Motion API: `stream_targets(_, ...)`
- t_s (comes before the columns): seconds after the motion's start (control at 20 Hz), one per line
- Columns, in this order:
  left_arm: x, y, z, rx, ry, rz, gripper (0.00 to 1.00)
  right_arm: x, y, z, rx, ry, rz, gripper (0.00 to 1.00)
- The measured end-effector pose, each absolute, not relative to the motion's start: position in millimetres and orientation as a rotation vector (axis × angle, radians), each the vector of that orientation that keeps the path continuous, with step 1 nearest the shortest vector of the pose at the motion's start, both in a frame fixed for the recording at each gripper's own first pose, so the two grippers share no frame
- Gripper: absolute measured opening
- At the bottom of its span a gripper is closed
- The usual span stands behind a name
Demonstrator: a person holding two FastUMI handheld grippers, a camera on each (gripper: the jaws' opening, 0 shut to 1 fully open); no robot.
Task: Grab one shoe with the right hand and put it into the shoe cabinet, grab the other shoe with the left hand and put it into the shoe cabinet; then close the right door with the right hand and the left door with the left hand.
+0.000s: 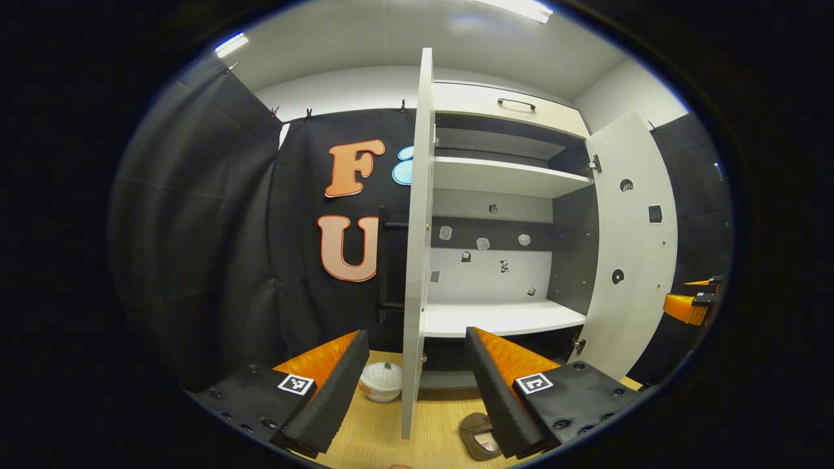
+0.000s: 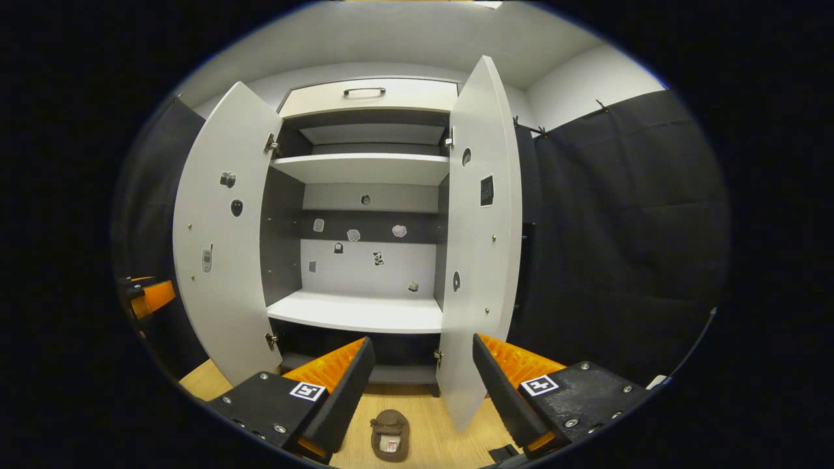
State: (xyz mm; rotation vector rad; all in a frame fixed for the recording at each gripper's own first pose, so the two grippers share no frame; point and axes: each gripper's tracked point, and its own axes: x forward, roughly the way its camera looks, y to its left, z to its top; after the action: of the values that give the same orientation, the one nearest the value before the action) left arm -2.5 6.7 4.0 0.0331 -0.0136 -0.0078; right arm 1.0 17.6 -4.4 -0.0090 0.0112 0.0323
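Note:
A brown shoe [image 2: 389, 435] lies on the wooden floor in front of the open shoe cabinet [image 2: 365, 169], just below and between my right gripper's [image 2: 420, 391] open fingers. In the left gripper view the same brown shoe [image 1: 479, 435] peeks out beside the right finger. A white rounded shoe [image 1: 381, 381] sits on the floor by the foot of the left door [image 1: 417, 260], which I see edge-on. My left gripper [image 1: 417, 397] is open and holds nothing. Both doors stand wide open, and the lower shelf [image 2: 355, 311] is bare.
The right door [image 2: 479, 247] swings out toward my right gripper. Black cloth walls close in both sides. Each view catches the other gripper at its edge [image 1: 694, 303] [image 2: 146, 293]. A drawer with a handle [image 2: 365, 91] tops the cabinet. Wooden floor [image 2: 436, 430] lies in front.

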Motion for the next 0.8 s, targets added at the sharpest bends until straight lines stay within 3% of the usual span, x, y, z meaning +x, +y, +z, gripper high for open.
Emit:
stream_targets(0.2, -3, 5, 0, 0.023, -0.003, -0.018, 0.99, 7, 27, -42, -0.005, 0.081, 0.057, 0.93)
stream_targets(0.6, -7, 13, -8, 0.020, 0.002, 0.008, 0.96, 26, 63, -179, 0.007, 0.335, 0.125, 0.92)
stream_targets(0.8, -12, 23, -15, 0.026, 0.022, 0.038, 0.96, 40, 74, -254, 0.021, 0.464, 0.128, 0.83)
